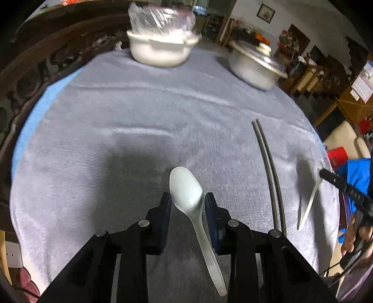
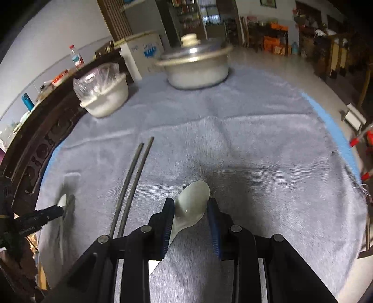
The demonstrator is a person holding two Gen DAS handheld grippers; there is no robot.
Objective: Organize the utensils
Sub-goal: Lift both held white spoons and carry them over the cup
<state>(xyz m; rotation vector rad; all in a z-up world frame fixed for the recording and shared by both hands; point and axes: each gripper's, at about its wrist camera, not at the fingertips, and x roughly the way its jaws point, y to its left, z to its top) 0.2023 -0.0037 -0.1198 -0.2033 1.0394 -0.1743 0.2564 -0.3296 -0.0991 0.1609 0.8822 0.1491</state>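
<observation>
Left gripper (image 1: 187, 198) and right gripper (image 2: 191, 209): each pinching a spoon (image 1: 186, 186) (image 2: 193, 198). Risk: loose bowl grip, slipping onto cloth (image 1: 139, 116).

A round surface (image 1: 139, 116) is draped in a grey-lilac plush cloth, with a blue underlayer (image 2: 331, 121) showing at its edges. Along one side runs a dark carved wooden furniture back (image 1: 46, 60). The floor (image 2: 279, 65) beyond is pale and glossy. A white wall (image 1: 291, 16) carries a small framed picture (image 1: 265, 13). Wooden chairs (image 1: 310, 77) and cluttered shelving (image 2: 193, 21) stand farther off, with orange crates (image 2: 275, 44) by the far wall. A white chest freezer (image 2: 142, 53) sits behind the surface. Lighting is dim indoor.
</observation>
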